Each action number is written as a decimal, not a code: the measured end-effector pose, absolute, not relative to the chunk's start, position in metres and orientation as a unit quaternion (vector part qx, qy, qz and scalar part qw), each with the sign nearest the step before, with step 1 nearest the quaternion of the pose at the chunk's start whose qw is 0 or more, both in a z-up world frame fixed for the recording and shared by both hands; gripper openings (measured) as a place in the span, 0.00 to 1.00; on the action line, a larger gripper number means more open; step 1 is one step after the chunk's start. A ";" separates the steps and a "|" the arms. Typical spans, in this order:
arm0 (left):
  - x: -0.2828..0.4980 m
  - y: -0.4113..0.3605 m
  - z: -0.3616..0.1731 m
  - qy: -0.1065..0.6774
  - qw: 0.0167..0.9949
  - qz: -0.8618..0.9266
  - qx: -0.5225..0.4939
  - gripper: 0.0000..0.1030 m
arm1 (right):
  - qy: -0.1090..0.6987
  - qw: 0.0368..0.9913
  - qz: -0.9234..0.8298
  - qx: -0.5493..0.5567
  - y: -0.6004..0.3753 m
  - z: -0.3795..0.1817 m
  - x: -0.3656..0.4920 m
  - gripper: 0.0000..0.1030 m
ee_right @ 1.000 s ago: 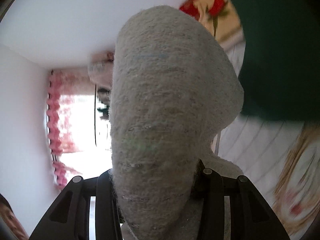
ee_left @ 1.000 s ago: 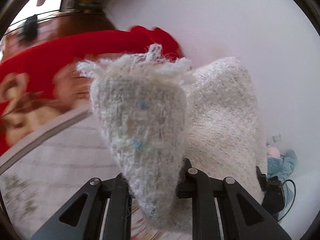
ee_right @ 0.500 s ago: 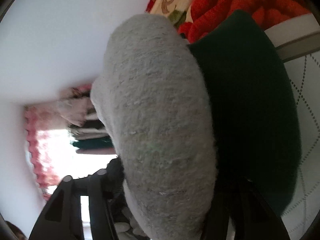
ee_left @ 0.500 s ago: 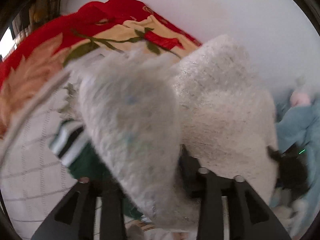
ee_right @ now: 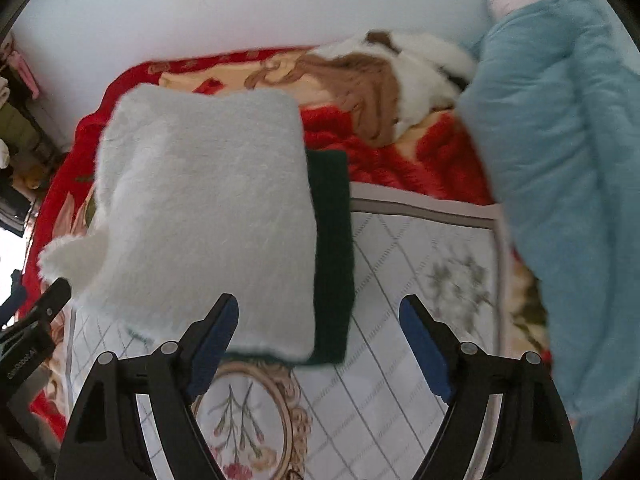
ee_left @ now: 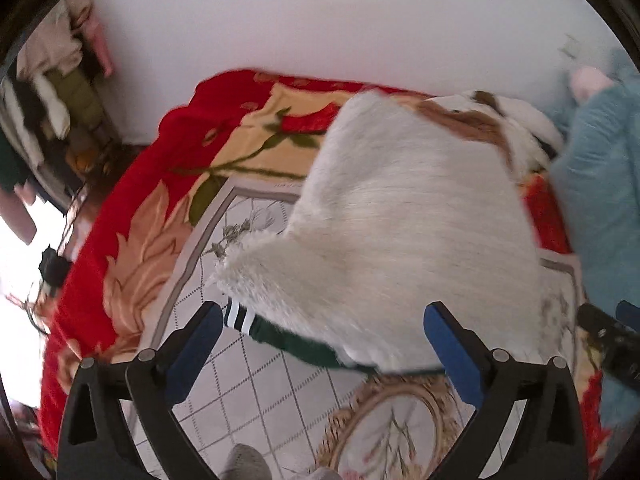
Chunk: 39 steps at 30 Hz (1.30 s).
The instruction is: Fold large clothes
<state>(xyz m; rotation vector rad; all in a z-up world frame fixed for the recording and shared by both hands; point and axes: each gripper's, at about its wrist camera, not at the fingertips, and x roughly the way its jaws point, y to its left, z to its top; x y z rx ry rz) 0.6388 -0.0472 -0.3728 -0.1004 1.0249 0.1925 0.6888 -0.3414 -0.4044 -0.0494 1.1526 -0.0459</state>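
White wall (ee_left: 320,20) backs a bed covered by a red blanket with a floral pattern and a pale quilted centre panel (ee_left: 256,392). At the far left of the left wrist view a cluttered rack of hanging clothes (ee_left: 52,92) stands beside the bed, next to a bright window area.

Moving right, the left gripper (ee_left: 322,344) has its two blue-padded fingers (ee_left: 192,352) spread wide with nothing between the pads. Just ahead of it lies the fluffy white folded sweater (ee_left: 400,240), resting flat on the quilted panel, with a fuzzy cuff or corner sticking out on its left side. Under it sits a dark green garment with white stripes at its edge (ee_left: 280,336), peeking out along the near side.

In the right wrist view the same white sweater (ee_right: 208,208) forms a rough rectangle on top of the green garment (ee_right: 332,248), which shows as a band along the sweater's right edge. The right gripper (ee_right: 320,340) is likewise spread apart and holds nothing, its fingers close to the sweater's near edge. Beyond, near the wall, lies a brown and white furry item (ee_right: 380,80). At the far right a light blue fleece blanket (ee_right: 560,160) is heaped along the bed
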 end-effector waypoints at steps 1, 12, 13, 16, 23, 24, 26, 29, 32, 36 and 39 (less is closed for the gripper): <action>0.626 -0.056 -0.352 0.482 0.871 0.082 -0.040 0.99 | 0.541 0.840 -0.028 -0.023 -0.352 -0.400 0.675 0.82; 0.514 -0.066 -0.202 0.438 0.897 0.039 -0.030 1.00 | 0.466 0.880 -0.085 -0.029 -0.346 -0.200 0.518 0.82; 0.498 -0.067 -0.182 0.432 0.901 0.040 -0.024 1.00 | 0.463 0.882 -0.086 -0.027 -0.346 -0.186 0.505 0.82; 0.466 -0.065 -0.152 0.421 0.906 0.033 -0.019 1.00 | 0.449 0.889 -0.088 -0.021 -0.343 -0.135 0.455 0.82; 0.395 -0.059 -0.094 0.383 0.923 0.032 -0.024 1.00 | 0.408 0.908 -0.092 -0.019 -0.339 -0.054 0.364 0.82; 0.387 -0.058 -0.090 0.382 0.923 0.034 -0.026 1.00 | 0.402 0.911 -0.089 -0.020 -0.338 -0.044 0.352 0.82; 0.372 -0.057 -0.084 0.379 0.925 0.034 -0.029 1.00 | 0.391 0.916 -0.088 -0.024 -0.336 -0.029 0.332 0.82; 0.355 -0.057 -0.080 0.377 0.925 0.032 -0.031 1.00 | 0.382 0.920 -0.080 -0.026 -0.334 -0.010 0.304 0.82; 0.338 -0.058 -0.073 0.369 0.928 0.032 -0.031 1.00 | 0.371 0.925 -0.075 -0.030 -0.334 0.006 0.279 0.82; 0.322 -0.055 -0.067 0.359 0.932 0.037 -0.034 1.00 | 0.362 0.929 -0.072 -0.031 -0.335 0.016 0.257 0.82; 0.314 -0.053 -0.064 0.352 0.934 0.041 -0.033 1.00 | 0.358 0.931 -0.069 -0.032 -0.336 0.019 0.244 0.82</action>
